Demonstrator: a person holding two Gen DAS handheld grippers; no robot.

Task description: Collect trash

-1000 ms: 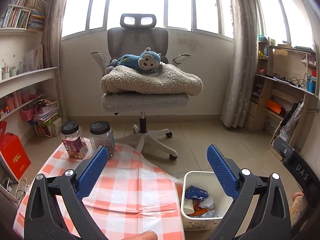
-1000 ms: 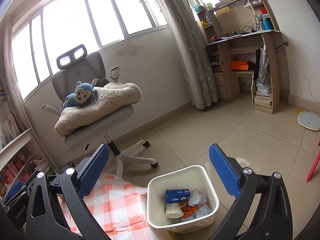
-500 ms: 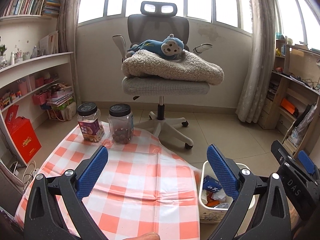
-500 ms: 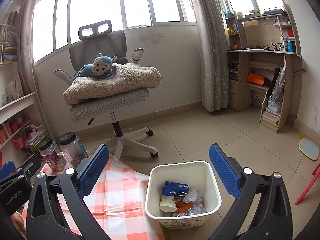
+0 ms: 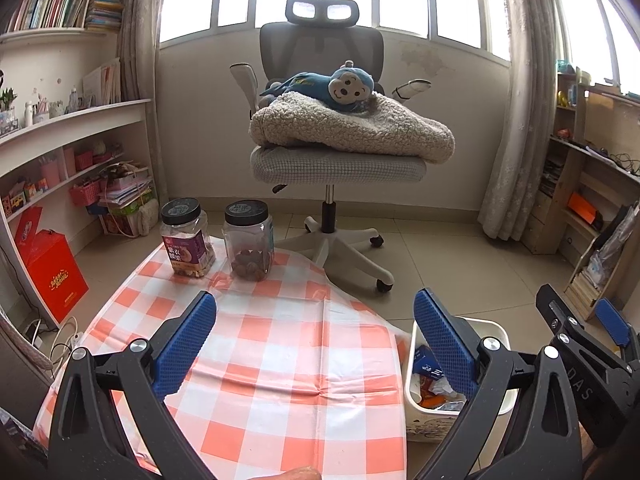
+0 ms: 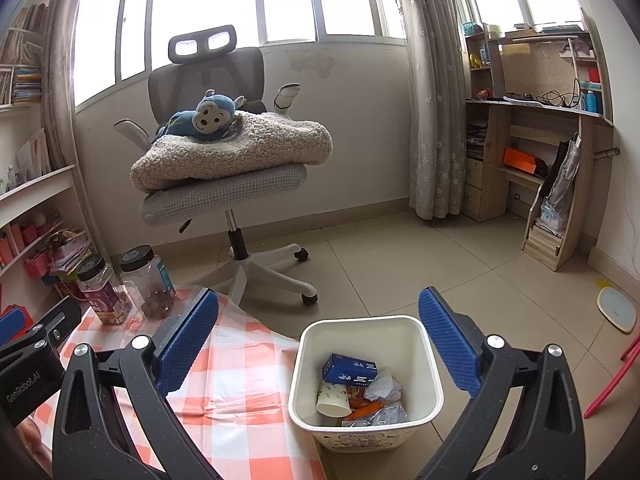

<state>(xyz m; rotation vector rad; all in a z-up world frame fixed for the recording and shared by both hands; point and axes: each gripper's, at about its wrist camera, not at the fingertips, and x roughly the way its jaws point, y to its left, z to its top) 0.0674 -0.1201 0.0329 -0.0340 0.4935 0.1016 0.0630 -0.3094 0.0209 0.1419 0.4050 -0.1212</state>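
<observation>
A white trash bin [image 6: 430, 380] stands on the floor right of the table; it holds a blue box [image 6: 350, 369], a paper cup [image 6: 332, 400] and crumpled wrappers. It also shows in the left wrist view [image 5: 496, 330], partly behind my finger. My left gripper [image 5: 316, 342] is open and empty above the orange-checked tablecloth [image 5: 280, 364]. My right gripper [image 6: 318, 342] is open and empty above the bin and the table's right edge. No loose trash shows on the cloth.
Two black-lidded jars [image 5: 186, 238] [image 5: 248, 240] stand at the table's far edge. A grey office chair [image 5: 332, 160] with a blanket and blue monkey toy stands behind. Shelves are at left [image 5: 60, 152], a desk at right [image 6: 540, 152]. A red bag [image 5: 52, 276] sits on the floor.
Both grippers have pulled back and levelled; the table and jars show more fully. The bin has slid right in the left view. Both stay open and empty.
</observation>
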